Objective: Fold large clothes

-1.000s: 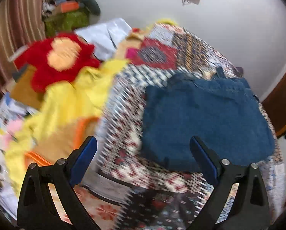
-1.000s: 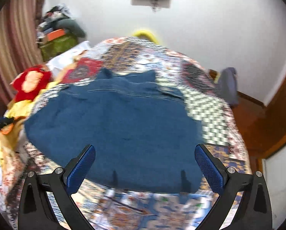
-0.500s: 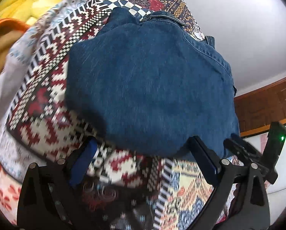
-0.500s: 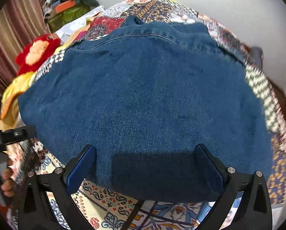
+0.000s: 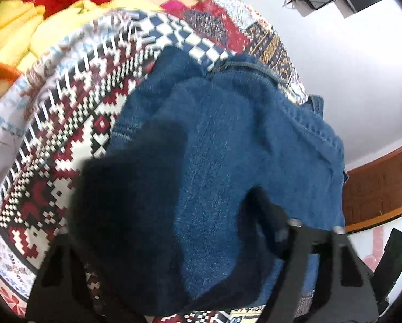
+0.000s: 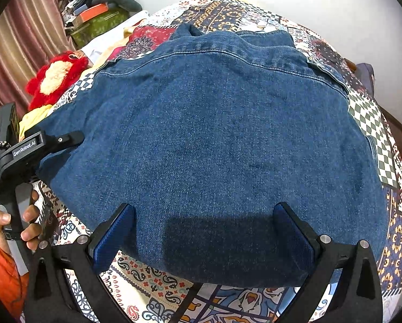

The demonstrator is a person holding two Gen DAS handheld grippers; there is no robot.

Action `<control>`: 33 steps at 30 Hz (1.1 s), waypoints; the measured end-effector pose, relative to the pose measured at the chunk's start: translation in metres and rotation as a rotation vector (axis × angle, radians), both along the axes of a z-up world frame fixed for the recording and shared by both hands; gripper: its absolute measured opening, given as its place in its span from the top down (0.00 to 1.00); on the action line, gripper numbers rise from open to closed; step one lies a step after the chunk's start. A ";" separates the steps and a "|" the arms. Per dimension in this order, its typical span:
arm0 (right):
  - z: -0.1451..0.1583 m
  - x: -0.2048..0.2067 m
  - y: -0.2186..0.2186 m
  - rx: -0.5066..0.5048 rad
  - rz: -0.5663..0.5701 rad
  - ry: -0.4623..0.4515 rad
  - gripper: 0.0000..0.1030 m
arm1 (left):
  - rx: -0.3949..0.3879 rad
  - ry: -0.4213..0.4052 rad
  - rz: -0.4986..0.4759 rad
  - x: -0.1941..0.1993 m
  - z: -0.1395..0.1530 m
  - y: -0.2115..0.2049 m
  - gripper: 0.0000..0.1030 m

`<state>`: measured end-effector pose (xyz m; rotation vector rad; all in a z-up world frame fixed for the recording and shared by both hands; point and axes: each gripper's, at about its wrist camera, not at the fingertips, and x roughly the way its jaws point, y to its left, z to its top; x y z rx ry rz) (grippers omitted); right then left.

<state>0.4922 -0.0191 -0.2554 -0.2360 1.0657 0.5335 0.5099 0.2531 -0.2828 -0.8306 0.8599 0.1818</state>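
Note:
A large blue denim jacket (image 6: 222, 134) lies folded and flat on a patterned quilt on the bed, collar at the far side. It also shows in the left wrist view (image 5: 228, 161). My right gripper (image 6: 203, 228) is open, its blue pads over the jacket's near hem. My left gripper (image 5: 171, 242) sits low at the jacket's left edge, and denim covers its fingertips. From the right wrist view the left gripper (image 6: 66, 138) rests at the jacket's left edge, held by a hand.
The patterned quilt (image 6: 373, 123) covers the bed. A red and cream plush (image 6: 55, 78) and yellow cloth (image 5: 26, 27) lie at the left. Boxes and clutter (image 6: 98, 18) stand by the curtain. A wooden door frame (image 5: 381, 188) is at the right.
Both grippers moved down and in towards the jacket. The left one swung from the yellow clothes pile to the jacket's left edge, and denim now hides its fingertips.

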 end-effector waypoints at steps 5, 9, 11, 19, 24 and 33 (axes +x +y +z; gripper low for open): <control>0.009 0.003 -0.002 -0.032 -0.002 -0.014 0.00 | 0.177 -0.030 -0.046 -0.001 0.034 0.002 0.70; 0.029 0.004 -0.008 -0.013 -0.036 -0.060 0.00 | 0.258 -0.144 -0.077 -0.015 0.078 -0.004 0.72; 0.041 0.003 -0.008 0.013 -0.041 -0.076 0.00 | 0.269 -0.182 -0.077 -0.023 0.102 -0.002 0.72; 0.052 -0.008 0.022 0.051 -0.014 -0.091 0.00 | 0.363 -0.266 -0.011 -0.068 0.162 0.010 0.73; 0.016 -0.015 0.063 0.074 0.065 0.065 0.00 | 0.447 -0.224 0.013 -0.086 0.168 0.016 0.74; 0.017 -0.038 0.071 0.009 0.124 0.038 0.00 | 0.551 -0.201 -0.079 -0.073 0.183 -0.021 0.74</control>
